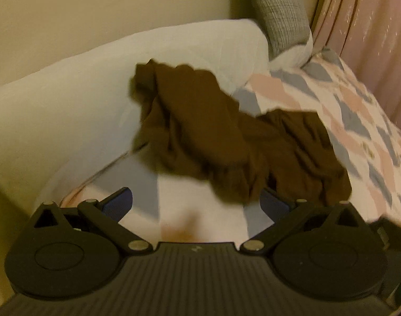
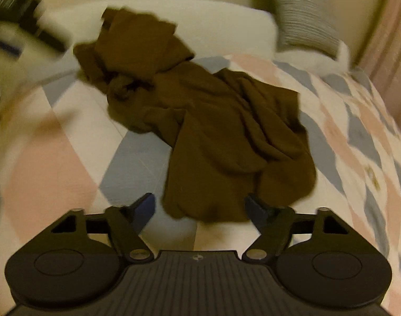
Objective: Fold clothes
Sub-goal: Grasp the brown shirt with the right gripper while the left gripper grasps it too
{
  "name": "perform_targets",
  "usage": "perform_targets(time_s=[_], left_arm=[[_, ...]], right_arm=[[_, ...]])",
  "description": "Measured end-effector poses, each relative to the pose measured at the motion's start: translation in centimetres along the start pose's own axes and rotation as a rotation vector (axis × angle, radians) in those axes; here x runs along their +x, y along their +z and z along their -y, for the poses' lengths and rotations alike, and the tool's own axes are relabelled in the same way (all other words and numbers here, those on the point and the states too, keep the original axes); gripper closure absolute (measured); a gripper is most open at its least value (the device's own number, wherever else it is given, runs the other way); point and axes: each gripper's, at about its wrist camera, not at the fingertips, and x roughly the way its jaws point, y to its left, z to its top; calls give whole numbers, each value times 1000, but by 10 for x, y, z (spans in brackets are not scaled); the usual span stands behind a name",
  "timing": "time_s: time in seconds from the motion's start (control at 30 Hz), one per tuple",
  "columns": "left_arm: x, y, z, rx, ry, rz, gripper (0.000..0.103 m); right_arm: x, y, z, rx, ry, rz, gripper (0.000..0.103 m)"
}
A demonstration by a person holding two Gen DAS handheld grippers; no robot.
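Observation:
A crumpled dark brown garment [image 1: 213,137] lies in a heap on a bed, its far end resting against a white pillow [image 1: 68,97]. In the right wrist view the same brown garment [image 2: 208,121] stretches from the pillow toward the camera. My left gripper [image 1: 196,202] is open, hovering over the bedspread, with the garment's near edge overlapping its right finger [image 1: 275,205]. My right gripper [image 2: 200,208] is open too, and the garment's near hem lies between its blue-padded fingers [image 2: 145,205]. Both views are blurred by motion.
The bedspread [image 2: 68,131] has pink, grey and white patches. A grey textured pillow [image 1: 279,13] leans at the head, a pink curtain [image 1: 371,39] hangs to the right, and a cream wall [image 1: 95,5] stands behind. The other gripper's dark body [image 2: 21,23] shows blurred at upper left.

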Motion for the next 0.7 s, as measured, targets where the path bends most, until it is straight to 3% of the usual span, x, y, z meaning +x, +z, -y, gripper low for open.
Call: perform_targets(time_s=[0.2,0.27,0.33,0.4,0.43,0.47,0.5,0.57,0.7], left_arm=[[52,34,4,-41,-41,27,1],[68,41,1,-75,-27,11,1],[80,46,-4,-116,-36,3,4],[93,49,-9,-145,-44,-19,20],[98,50,-12,-153,-49,-30,49],[99,49,-14,-154,-48,-31,84],[96,48,-17,-157,-59,-22,95],[81,45,-30,-227,-158,-14,97],[24,26,-41,-185,-194,20,97]], right_arm=[[39,0,-10,-87,-25,-35,35],[49,-2,-12,-123,-40,-53,47],[51,-4,-12,-148,-49,-46,53],[50,-5,-12,-175,-58,-37,69],[47,-5,-11,-185,-55,-33,83],[44,-5,-11,-195,-52,-30,95],[38,-4,-8,-195,-47,-27,95],[22,-5,-1,-186,-35,-20,96],[-27,-26,21,-162,-21,-30,96]])
